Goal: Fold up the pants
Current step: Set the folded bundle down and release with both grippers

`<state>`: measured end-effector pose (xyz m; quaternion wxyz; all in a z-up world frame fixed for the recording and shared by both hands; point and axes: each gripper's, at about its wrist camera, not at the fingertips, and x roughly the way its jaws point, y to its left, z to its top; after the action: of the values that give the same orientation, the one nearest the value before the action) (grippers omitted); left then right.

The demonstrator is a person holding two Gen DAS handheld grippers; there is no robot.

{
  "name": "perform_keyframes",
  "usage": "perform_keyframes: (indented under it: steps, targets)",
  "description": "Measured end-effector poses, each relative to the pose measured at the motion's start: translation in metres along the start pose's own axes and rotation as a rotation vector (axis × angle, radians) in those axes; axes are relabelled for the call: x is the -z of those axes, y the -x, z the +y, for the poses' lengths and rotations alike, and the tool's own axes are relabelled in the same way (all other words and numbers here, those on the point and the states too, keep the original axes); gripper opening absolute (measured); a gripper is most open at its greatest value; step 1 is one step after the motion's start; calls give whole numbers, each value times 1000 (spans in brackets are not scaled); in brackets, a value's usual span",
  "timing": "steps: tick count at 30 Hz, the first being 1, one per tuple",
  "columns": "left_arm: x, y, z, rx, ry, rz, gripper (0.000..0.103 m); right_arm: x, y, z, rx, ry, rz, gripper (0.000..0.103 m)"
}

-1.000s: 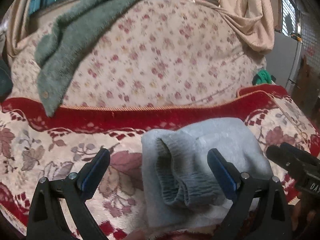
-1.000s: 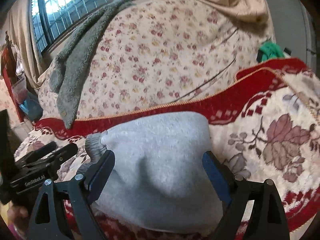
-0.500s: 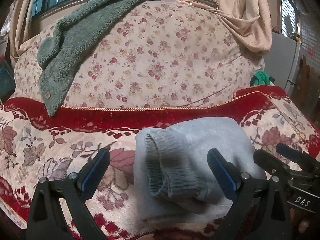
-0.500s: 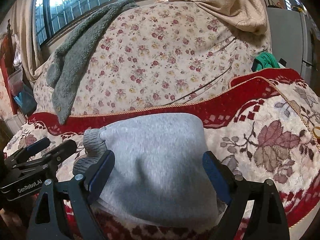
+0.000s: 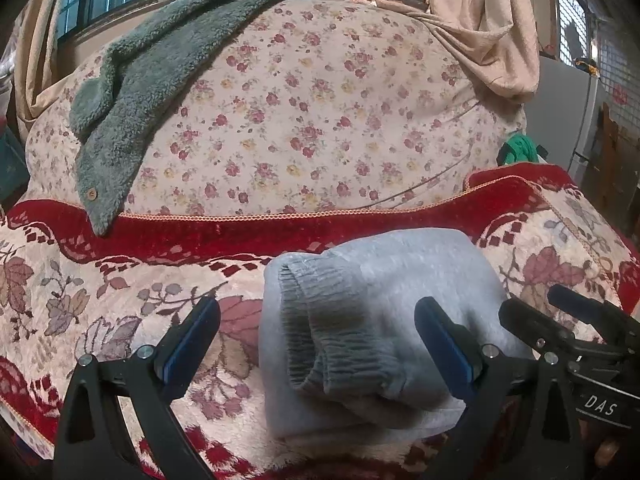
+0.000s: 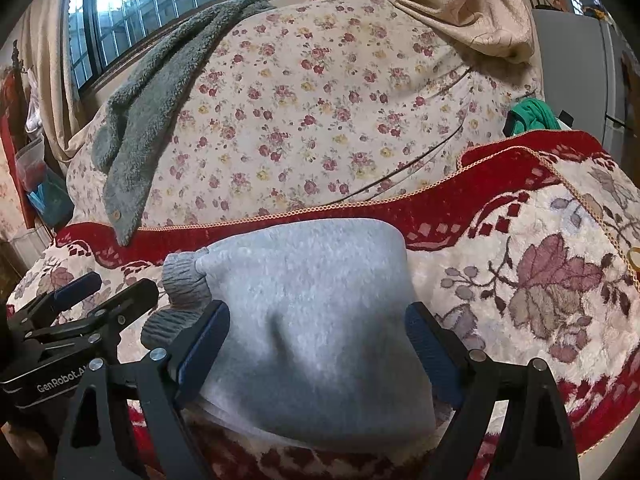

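We see the grey pants point(image 6: 312, 320) folded into a compact bundle on the red floral blanket point(image 6: 540, 280) of the bed, and both the left gripper point(image 5: 318, 334) and right gripper point(image 6: 316, 340) hover over it — fingers wide, gripping nothing.

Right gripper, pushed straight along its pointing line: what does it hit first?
Most likely the folded grey pants. They fill the gap ahead of the right gripper, whose jaws are open, with the red-patterned blanket beneath. Depth is unclear.
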<state>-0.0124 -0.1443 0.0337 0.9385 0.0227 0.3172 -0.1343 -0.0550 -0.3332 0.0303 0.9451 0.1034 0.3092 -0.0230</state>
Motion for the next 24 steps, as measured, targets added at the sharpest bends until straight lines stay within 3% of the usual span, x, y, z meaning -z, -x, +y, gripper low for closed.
perform_keyframes:
  steps: [24]
  targets:
    - [0,0,-3,9,-17,-5,98,3,-1,-4,-1,-15,16,93]
